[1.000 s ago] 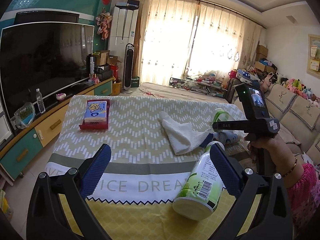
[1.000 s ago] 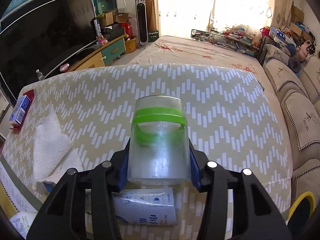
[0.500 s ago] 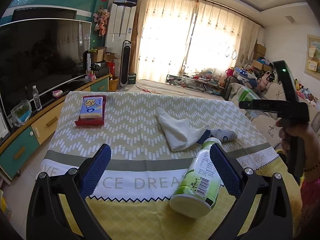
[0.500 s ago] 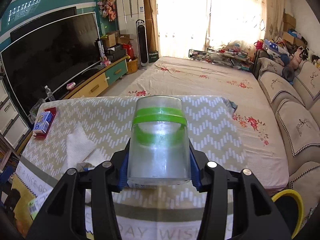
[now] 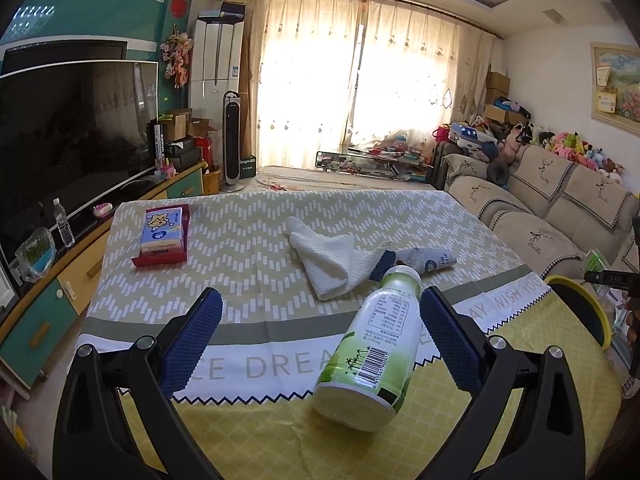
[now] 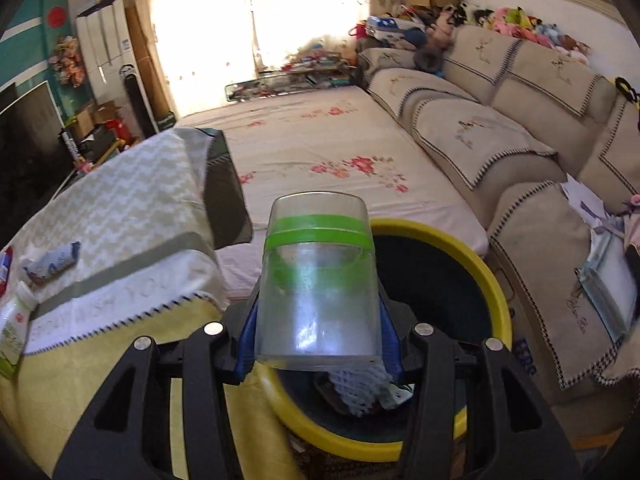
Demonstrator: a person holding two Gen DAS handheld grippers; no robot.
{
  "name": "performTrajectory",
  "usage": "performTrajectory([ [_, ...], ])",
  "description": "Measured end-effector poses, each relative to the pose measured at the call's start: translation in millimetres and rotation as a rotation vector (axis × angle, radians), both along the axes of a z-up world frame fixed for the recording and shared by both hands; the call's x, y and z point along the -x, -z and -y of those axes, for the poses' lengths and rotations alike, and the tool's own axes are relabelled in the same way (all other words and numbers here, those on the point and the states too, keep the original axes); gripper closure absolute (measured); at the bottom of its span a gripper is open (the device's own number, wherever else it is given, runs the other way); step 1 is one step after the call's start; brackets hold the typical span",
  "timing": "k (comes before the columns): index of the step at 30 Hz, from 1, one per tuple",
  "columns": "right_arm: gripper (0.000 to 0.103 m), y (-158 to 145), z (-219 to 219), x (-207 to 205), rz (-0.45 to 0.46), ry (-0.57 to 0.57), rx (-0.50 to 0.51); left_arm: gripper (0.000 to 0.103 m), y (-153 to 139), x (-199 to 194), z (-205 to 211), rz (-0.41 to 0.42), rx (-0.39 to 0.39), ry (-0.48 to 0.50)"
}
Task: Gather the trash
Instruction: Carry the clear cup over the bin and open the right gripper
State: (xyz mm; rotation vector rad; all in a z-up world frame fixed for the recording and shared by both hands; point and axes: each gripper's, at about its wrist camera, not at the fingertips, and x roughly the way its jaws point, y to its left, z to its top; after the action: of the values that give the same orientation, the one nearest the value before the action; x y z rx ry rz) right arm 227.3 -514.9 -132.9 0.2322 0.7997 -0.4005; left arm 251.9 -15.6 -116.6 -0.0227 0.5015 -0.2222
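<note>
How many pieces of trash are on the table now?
3. A bottle lies on its side between the open left gripper's fingers, a napkin sits mid-table, and a wrapper lies beside it, partly hidden. The tissue pack is not counted.

The tablecloth (image 5: 256, 320) over the surface carries large grey capitals on its white band: "CE DREA" reads between the left tongs' fingers, and "WISH YOU" runs along the right-hand edge with "AY" just before it. The right wrist view shows the same band, too blurred to read surely. The green-and-white bottle (image 5: 374, 350) lying on the cloth bears a barcode and a block of small print too fine to read. The tissue pack (image 5: 162, 231) in its red tray shows a cartoon star and a brand word that looks like "Vinda". The black box (image 5: 247, 165) by the tower fan has white lettering, unreadable.
</note>
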Motion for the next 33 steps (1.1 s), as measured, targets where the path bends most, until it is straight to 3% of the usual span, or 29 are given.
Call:
performTrajectory([
  [7,0.056,25.5,22.6,5.6,-0.04,0.052,-0.025,0.005,4.6,-0.3,16.0,-0.004,-0.06,0.046],
  [8,0.051,27.9,24.5,5.4,-0.048,0.063,-0.02,0.005,5.1,-1.2,16.2,-0.009,-0.058,0.053],
  [9,0.033,30.2,22.4,7.8,-0.049,0.077,-0.015,0.005,5.6,-1.8,16.0,-0.014,-0.051,0.058],
  [10,0.025,29.8,24.0,11.0,-0.033,0.093,-0.017,0.005,6.4,-3.1,15.6,-0.024,-0.043,0.063],
  [17,0.025,21.5,23.0,19.4,-0.003,0.088,-0.031,0.005,18.7,-15.9,12.4,-0.13,0.033,0.116],
  [24,0.025,16.5,11.5,15.8,0.006,0.049,-0.038,0.005,24.8,-20.5,29.2,-0.169,-0.01,0.167],
  [31,0.025,13.0,0.8,16.8,0.02,0.015,-0.051,0.005,38.0,-35.0,36.7,-0.269,-0.019,0.194],
  [33,0.025,12.7,-0.9,17.2,0.022,0.007,-0.058,0.01,40.3,-36.5,37.2,-0.283,-0.016,0.197],
])
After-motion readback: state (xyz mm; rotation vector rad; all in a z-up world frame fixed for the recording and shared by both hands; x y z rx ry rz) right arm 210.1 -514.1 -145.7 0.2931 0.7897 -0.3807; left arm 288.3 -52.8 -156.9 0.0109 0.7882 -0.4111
